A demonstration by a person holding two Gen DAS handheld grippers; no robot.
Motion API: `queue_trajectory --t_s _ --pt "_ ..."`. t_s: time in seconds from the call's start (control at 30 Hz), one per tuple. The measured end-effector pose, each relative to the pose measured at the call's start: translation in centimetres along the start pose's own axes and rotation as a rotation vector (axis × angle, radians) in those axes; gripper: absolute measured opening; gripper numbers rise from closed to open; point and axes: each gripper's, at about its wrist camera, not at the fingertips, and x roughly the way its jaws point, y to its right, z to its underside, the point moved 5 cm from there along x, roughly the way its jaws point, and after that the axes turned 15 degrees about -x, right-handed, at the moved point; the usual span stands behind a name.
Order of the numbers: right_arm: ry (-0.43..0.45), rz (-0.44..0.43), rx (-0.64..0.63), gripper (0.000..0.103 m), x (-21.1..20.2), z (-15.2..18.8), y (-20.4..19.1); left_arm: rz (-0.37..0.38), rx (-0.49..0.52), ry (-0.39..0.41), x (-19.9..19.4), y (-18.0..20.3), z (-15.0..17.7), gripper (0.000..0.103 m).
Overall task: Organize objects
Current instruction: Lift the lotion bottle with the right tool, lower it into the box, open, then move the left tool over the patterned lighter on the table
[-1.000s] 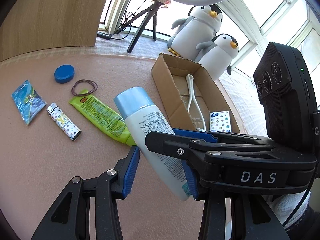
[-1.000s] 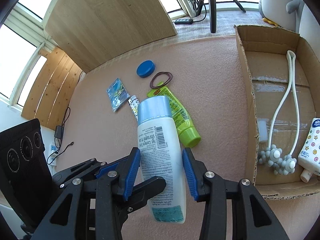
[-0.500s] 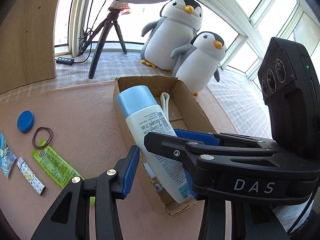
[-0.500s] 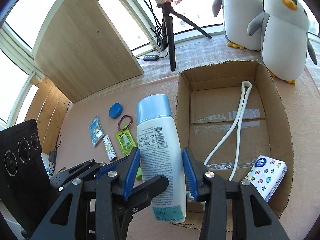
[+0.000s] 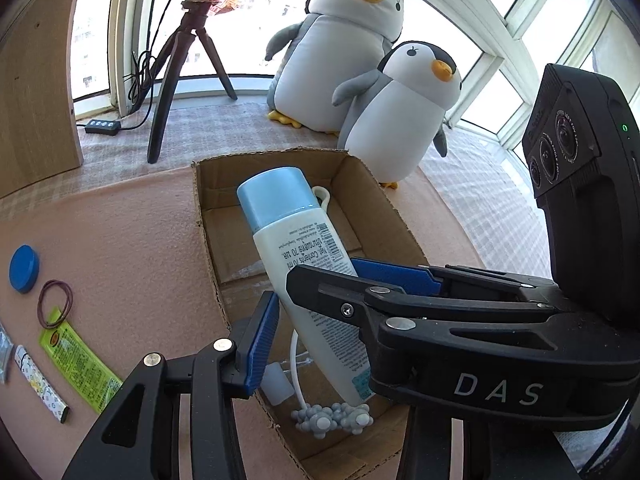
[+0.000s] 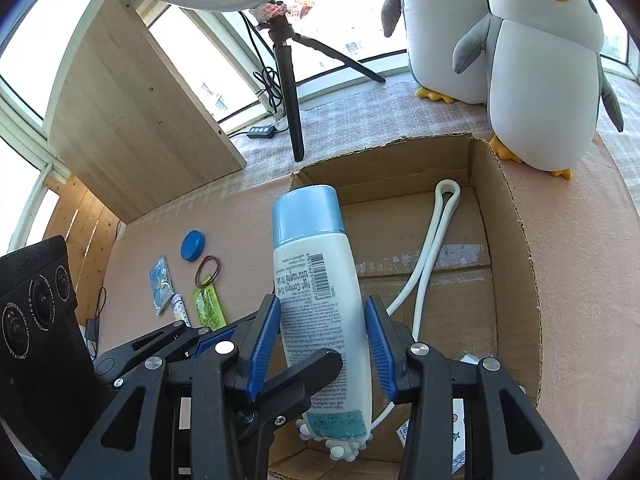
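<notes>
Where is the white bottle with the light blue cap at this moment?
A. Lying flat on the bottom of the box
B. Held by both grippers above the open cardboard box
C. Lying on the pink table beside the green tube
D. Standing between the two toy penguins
B: the bottle is gripped by the right gripper and the left gripper above the cardboard box.

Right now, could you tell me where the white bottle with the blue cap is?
The white bottle is held between both grippers above the open cardboard box, cap tilted toward the penguin toys, over the white massager.
</notes>
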Motion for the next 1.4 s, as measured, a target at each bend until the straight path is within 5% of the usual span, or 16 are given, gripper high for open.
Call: queue_trajectory --t_s 0.17,0.23,0.37,0.83,1.17,1.4 --pt "0.003 0.000 0.006 0.040 -0.1 0.1 0.4 -0.019 0.017 0.013 -0.1 0.1 0.0 0.048" --pt "0.005 0.002 0.002 0.040 -0.1 0.1 0.4 -0.045 0.015 0.013 -0.2 -0.3 0.0 0.064" --pt "0.007 0.043 0.009 0.052 -0.5 0.2 0.8 -0.044 0.009 0.024 -0.9 -1.0 -0.1 0.065" --pt "0.022 0.067 0.060 0.054 -1.2 1.1 -0.4 -0.020 -0.019 0.036 -4.5 -4.3 1.2 0.065" --pt "0.022 0.095 0.039 0.054 -0.8 2.9 -4.0 -0.037 -0.087 0.068 -9.2 -10.8 2.4 0.064" --pt "0.041 0.125 -0.008 0.054 -1.5 4.6 -7.6 -0.095 -0.173 0.107 -14.4 -19.2 4.8 0.064"
